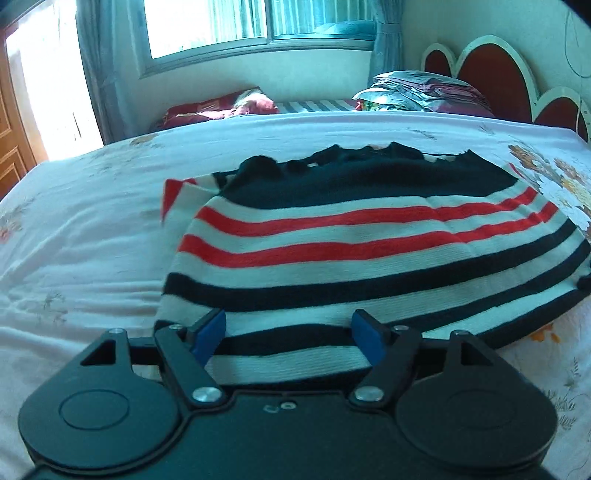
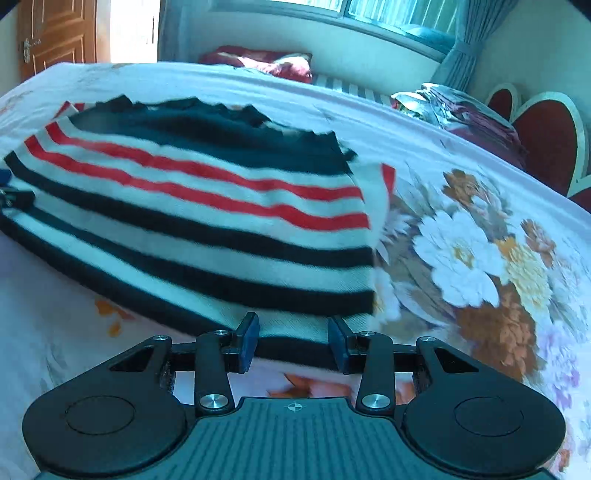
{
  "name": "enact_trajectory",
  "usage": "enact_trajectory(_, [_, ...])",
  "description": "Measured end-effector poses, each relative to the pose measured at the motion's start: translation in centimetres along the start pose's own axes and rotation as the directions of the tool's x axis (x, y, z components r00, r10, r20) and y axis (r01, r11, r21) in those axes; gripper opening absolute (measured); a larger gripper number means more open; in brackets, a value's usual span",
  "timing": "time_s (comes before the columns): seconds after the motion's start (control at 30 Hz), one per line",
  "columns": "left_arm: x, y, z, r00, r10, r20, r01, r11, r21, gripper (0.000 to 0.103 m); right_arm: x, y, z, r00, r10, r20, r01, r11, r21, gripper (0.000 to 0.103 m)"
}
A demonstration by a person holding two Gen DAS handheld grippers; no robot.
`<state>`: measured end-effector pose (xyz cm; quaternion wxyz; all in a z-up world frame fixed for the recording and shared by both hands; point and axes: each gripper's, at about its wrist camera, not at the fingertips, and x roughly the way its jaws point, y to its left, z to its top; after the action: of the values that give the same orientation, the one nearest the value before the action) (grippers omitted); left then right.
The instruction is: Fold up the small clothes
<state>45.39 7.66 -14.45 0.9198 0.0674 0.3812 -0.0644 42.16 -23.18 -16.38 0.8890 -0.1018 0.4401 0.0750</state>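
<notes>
A small sweater (image 1: 369,251) (image 2: 203,206) with red, white and dark navy stripes is spread over the flowered bed sheet (image 1: 92,240) (image 2: 480,258), its near hem raised off the bed. My left gripper (image 1: 288,332) has its jaws wide apart, the blue pads pressing on the hem band at the sweater's left corner. My right gripper (image 2: 293,332) stands narrower, its pads pressing on the hem near the right corner. The left gripper (image 2: 11,195) also shows at the far left of the right wrist view. The dark neck edge lies farthest from me.
A stack of folded bedding (image 1: 424,92) lies by the red heart-shaped headboard (image 1: 491,74). A dark red cloth (image 1: 221,107) sits at the bed's far side under the window (image 1: 207,26). A wooden door (image 2: 55,33) stands at the left.
</notes>
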Motion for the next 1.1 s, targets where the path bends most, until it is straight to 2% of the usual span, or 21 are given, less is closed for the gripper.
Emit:
enact_trajectory(0.1, [-0.4, 0.1, -0.5, 1.000, 0.022, -0.007, -0.022, 1.000, 0.014, 0.073, -1.2, -1.0, -1.4, 0.999, 0.041, 0.008, -0.041, 0.999, -0.009, 0.040])
enact_trajectory(0.23, [-1.7, 0.4, -0.4, 0.998, 0.052, 0.019, -0.052, 0.999, -0.009, 0.069, -3.1, -3.6, -1.3, 0.995, 0.022, 0.102, -0.036, 0.990, 0.134, 0.040])
enact_trajectory(0.3, [-1.5, 1.0, -0.6, 0.999, 0.045, 0.005, -0.045, 0.999, -0.016, 0.068, -2.7, -4.4, -1.0, 0.995, 0.042, 0.089, -0.056, 0.984, 0.167, 0.040])
enact_trajectory(0.4, [-1.4, 1.6, -0.9, 1.000, 0.027, -0.004, -0.027, 0.999, -0.032, 0.066, -1.1, -5.6, -1.0, 0.990, 0.133, 0.042, -0.139, 0.959, 0.246, 0.039])
enact_trajectory(0.43, [-1.4, 1.7, -1.0, 1.000, 0.022, -0.007, -0.022, 0.999, -0.041, 0.066, -0.6, -5.7, -1.3, 0.985, 0.170, 0.027, -0.171, 0.948, 0.267, 0.028])
enact_trajectory(0.57, [-1.6, 1.9, -1.4, 0.999, 0.034, -0.009, -0.034, 0.999, -0.038, 0.064, -0.9, -5.2, -2.8, 0.990, 0.141, 0.009, -0.139, 0.959, 0.246, 0.023])
enact_trajectory(0.63, [-1.4, 1.9, -2.0, 0.999, 0.038, -0.015, -0.038, 0.998, -0.043, 0.064, -0.9, -4.4, -3.5, 0.994, 0.110, -0.012, -0.105, 0.975, 0.196, 0.020])
enact_trajectory(0.77, [-1.3, 1.6, -2.0, 0.998, 0.053, -0.018, -0.054, 0.997, -0.052, 0.064, -1.4, -4.1, -3.6, 0.997, 0.070, 0.012, -0.071, 0.978, 0.194, 0.020])
enact_trajectory(0.83, [-1.4, 1.4, -1.9, 0.998, 0.057, -0.023, -0.058, 0.997, -0.055, 0.064, -3.1, -4.2, -3.3, 0.995, 0.025, 0.094, -0.045, 0.975, 0.215, 0.020])
enact_trajectory(0.93, [-1.4, 1.4, -2.0, 0.998, 0.063, -0.021, -0.064, 0.996, -0.059, 0.064, -5.3, -3.7, -2.3, 0.973, -0.071, 0.219, 0.024, 0.977, 0.210, 0.020])
enact_trajectory(1.0, [-1.4, 1.3, -2.0, 0.998, 0.066, -0.022, -0.067, 0.996, -0.061, 0.064, -5.3, -3.5, -1.6, 0.968, -0.054, 0.245, 0.004, 0.980, 0.200, 0.020])
enact_trajectory(1.07, [-1.3, 1.3, -2.0, 0.997, 0.067, -0.023, -0.068, 0.996, -0.062, 0.064, -4.0, -2.9, -1.4, 0.981, -0.010, 0.194, -0.023, 0.986, 0.166, 0.020])
enact_trajectory(1.1, [-1.3, 1.3, -2.0, 0.998, 0.066, -0.024, -0.067, 0.996, -0.064, 0.064, -2.8, -2.7, -1.4, 0.990, 0.011, 0.144, -0.033, 0.988, 0.152, 0.020])
